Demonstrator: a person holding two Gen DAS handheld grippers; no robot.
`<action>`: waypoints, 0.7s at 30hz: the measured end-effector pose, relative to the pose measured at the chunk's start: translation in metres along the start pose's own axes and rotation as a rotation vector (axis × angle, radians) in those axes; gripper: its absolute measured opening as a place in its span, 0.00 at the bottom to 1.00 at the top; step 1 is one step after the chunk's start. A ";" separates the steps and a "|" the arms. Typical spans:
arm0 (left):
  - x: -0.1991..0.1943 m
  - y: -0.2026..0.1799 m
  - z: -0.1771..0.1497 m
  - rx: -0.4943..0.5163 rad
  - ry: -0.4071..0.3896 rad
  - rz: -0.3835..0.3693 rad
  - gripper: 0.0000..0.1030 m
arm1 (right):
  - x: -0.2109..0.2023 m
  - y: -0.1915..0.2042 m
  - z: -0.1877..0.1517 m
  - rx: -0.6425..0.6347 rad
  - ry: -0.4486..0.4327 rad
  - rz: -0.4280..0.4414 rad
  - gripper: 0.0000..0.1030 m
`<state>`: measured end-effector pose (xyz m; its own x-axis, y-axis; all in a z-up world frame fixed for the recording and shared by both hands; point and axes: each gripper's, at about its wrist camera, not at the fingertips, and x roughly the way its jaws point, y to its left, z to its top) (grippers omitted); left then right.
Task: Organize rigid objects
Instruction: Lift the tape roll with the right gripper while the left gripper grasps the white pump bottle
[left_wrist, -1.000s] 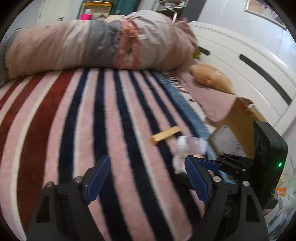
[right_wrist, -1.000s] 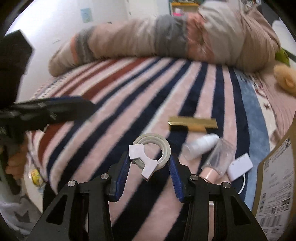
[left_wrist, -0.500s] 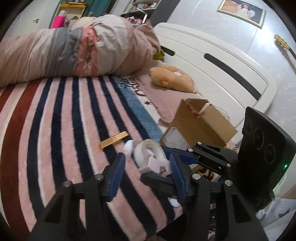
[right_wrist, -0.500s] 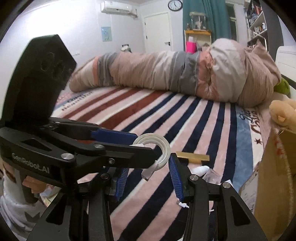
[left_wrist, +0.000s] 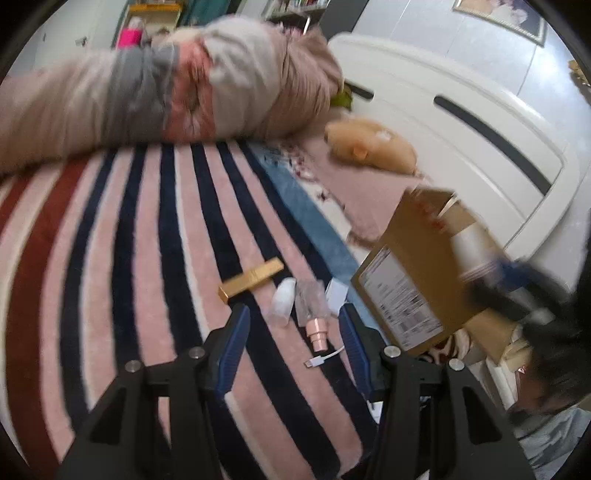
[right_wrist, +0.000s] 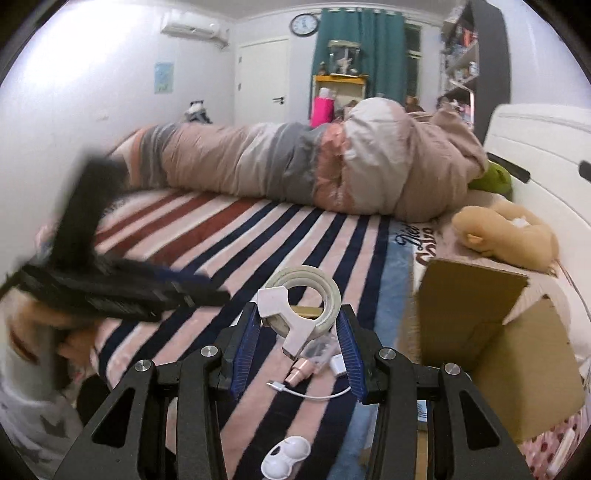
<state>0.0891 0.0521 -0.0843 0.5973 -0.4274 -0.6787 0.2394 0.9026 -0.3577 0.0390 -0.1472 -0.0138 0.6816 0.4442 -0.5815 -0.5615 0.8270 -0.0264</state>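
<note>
My right gripper is shut on a white tape roll with a pink dispenser, held above the striped blanket beside the open cardboard box. My left gripper is open and empty, low over the blanket. Ahead of it lie a gold bar, a white cap, a clear bottle with a rose-gold nozzle, a white charger and a cable plug. The box stands at the right, with the blurred right gripper over it.
A rolled duvet lies across the far bed. A tan plush toy sits by the white headboard. A white contact-lens case lies at the near edge. The blurred left gripper shows at the left.
The left gripper has drawn away from the tape roll and opened wider; it now hangs over the small items. The right gripper has risen with the tape roll and moved toward the box.
</note>
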 end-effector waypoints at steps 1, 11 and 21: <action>0.016 0.002 -0.001 0.005 0.027 -0.003 0.45 | -0.003 -0.005 0.002 0.013 -0.001 0.001 0.37; 0.126 0.004 -0.001 0.073 0.166 0.034 0.28 | 0.000 -0.011 0.013 0.005 0.012 0.047 0.37; 0.102 -0.003 -0.014 0.133 0.175 0.122 0.21 | 0.004 -0.008 0.014 0.000 0.024 0.071 0.37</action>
<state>0.1387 0.0052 -0.1613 0.4892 -0.3071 -0.8163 0.2798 0.9417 -0.1866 0.0527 -0.1474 -0.0050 0.6283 0.4935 -0.6014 -0.6081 0.7937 0.0159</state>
